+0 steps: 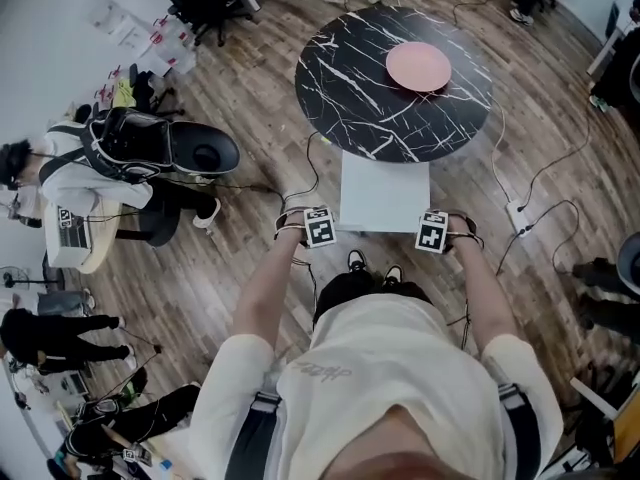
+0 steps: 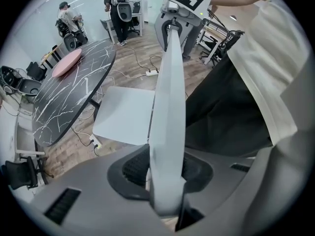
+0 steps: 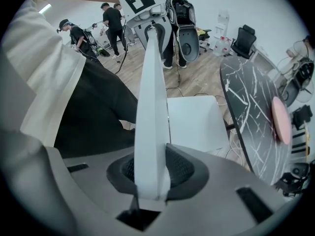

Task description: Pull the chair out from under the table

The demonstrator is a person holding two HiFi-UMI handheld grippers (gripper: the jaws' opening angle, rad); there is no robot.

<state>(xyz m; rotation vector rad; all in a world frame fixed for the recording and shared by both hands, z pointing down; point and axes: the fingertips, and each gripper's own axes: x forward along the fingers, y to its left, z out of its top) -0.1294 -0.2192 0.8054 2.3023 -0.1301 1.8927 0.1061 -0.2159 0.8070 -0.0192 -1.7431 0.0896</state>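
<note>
Found white chair point(image 1: 385, 193) on the wooden floor point(image 1: 250, 108) in front of the person. Seat mostly clear of the round black marble tabletop point(image 1: 350, 88), far edge of the seat at or just under the near rim. Noted pink plate point(image 1: 418, 66) lying on that tabletop, well apart from the chair.

Found left gripper point(image 2: 166, 173) pointing steeply down at the left end of the backrest point(image 2: 170, 97), fingers point(image 2: 132, 168) closed on its thin white top edge, pads pressing either face. Found right gripper point(image 3: 150, 176) likewise at the right end, fingers point(image 3: 183, 168) clamped on the same backrest.

Confirmed in head view: both grippers level with each other, person's legs just behind the backrest. Noted white power strip point(image 1: 517, 213) on the floor, right of the chair.
</note>
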